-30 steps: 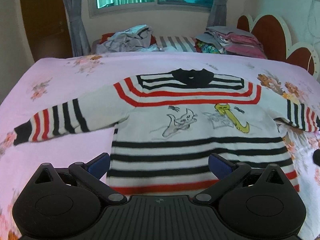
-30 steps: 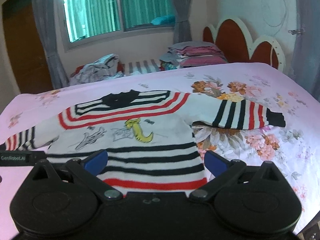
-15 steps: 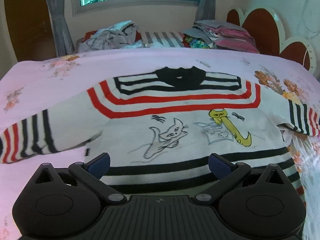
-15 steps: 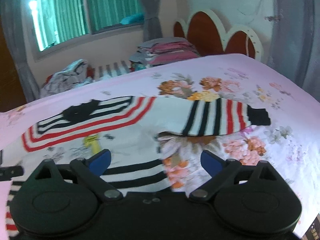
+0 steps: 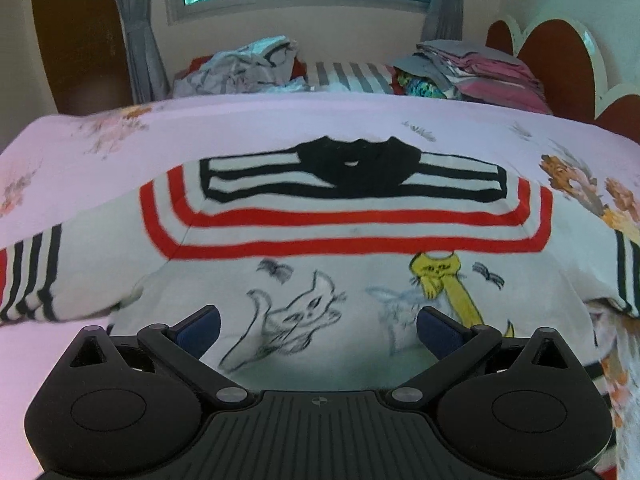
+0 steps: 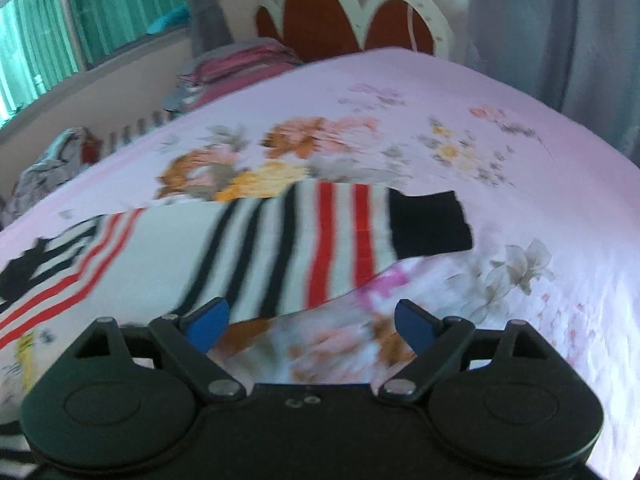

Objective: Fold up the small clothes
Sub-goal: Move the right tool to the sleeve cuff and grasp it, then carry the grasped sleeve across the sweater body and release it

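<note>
A small white sweater (image 5: 344, 236) with red and black stripes, a black collar and cat drawings lies flat, front up, on the pink floral bed (image 5: 248, 120). My left gripper (image 5: 318, 330) is open and empty, low over the sweater's chest by the cat drawings. In the right wrist view the sweater's right sleeve (image 6: 320, 240) stretches out to a black cuff (image 6: 430, 224). My right gripper (image 6: 310, 326) is open and empty just in front of that sleeve's near edge.
A loose heap of clothes (image 5: 248, 64) and a folded stack (image 5: 472, 72) lie at the far side of the bed. A scalloped red headboard (image 6: 352, 20) stands at the right. A window with grey curtains is behind.
My left gripper has moved forward from the sweater's hem up to its chest. My right gripper has swung right, from the sweater's body to the right sleeve.
</note>
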Demonstrator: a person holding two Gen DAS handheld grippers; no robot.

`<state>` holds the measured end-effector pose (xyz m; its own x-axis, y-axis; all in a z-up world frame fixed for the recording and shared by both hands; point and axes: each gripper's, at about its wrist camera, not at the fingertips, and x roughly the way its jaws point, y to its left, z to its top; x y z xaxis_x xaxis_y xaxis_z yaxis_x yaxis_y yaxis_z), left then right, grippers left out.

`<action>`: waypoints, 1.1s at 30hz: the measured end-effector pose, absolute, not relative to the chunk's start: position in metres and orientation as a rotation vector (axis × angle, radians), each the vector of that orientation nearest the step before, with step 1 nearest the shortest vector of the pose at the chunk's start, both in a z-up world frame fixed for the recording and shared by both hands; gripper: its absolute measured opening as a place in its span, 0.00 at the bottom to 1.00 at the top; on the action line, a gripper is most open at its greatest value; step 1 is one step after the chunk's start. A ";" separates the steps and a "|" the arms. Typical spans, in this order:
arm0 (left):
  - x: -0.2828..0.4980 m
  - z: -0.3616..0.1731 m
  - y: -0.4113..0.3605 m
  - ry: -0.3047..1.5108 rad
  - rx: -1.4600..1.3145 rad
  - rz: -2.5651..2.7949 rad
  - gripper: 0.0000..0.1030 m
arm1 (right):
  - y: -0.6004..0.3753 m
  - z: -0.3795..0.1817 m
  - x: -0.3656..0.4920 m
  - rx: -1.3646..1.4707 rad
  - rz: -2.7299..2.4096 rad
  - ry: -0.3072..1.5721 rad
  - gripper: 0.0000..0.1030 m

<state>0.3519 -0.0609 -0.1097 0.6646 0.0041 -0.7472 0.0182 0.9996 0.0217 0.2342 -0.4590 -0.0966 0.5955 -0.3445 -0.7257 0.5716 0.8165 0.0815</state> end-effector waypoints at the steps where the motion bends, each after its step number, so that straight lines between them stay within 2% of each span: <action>1: 0.355 -0.111 -0.066 0.840 0.035 -0.003 1.00 | -0.470 -0.102 0.238 0.344 -0.550 0.770 0.87; 6: 0.371 -0.117 -0.083 0.860 0.056 0.015 1.00 | -0.512 -0.125 0.252 0.439 -0.582 0.794 0.80; 8: 0.375 -0.119 -0.086 0.878 0.058 0.014 1.00 | -0.523 -0.132 0.257 0.490 -0.585 0.794 0.70; 10: 0.378 -0.119 -0.088 0.885 0.067 0.025 1.00 | -0.531 -0.135 0.260 0.529 -0.598 0.757 0.63; 12: 0.379 -0.118 -0.090 0.885 0.080 0.040 1.00 | -0.536 -0.136 0.265 0.544 -0.601 0.725 0.27; 15: 0.381 -0.113 -0.088 0.890 0.092 0.043 1.00 | -0.541 -0.137 0.269 0.577 -0.596 0.696 0.14; 18: 0.381 -0.107 -0.077 0.881 0.034 0.008 1.00 | -0.532 -0.127 0.270 0.555 -0.568 0.648 0.08; 22: 0.380 -0.100 -0.057 0.836 -0.010 0.006 1.00 | -0.496 -0.097 0.283 0.468 -0.460 0.583 0.08; 28: 0.382 -0.088 -0.017 0.774 -0.034 -0.030 1.00 | -0.381 -0.057 0.324 0.325 -0.176 0.546 0.08; 33: 0.386 -0.087 0.031 0.777 -0.086 -0.022 1.00 | -0.269 -0.069 0.360 0.264 0.041 0.625 0.08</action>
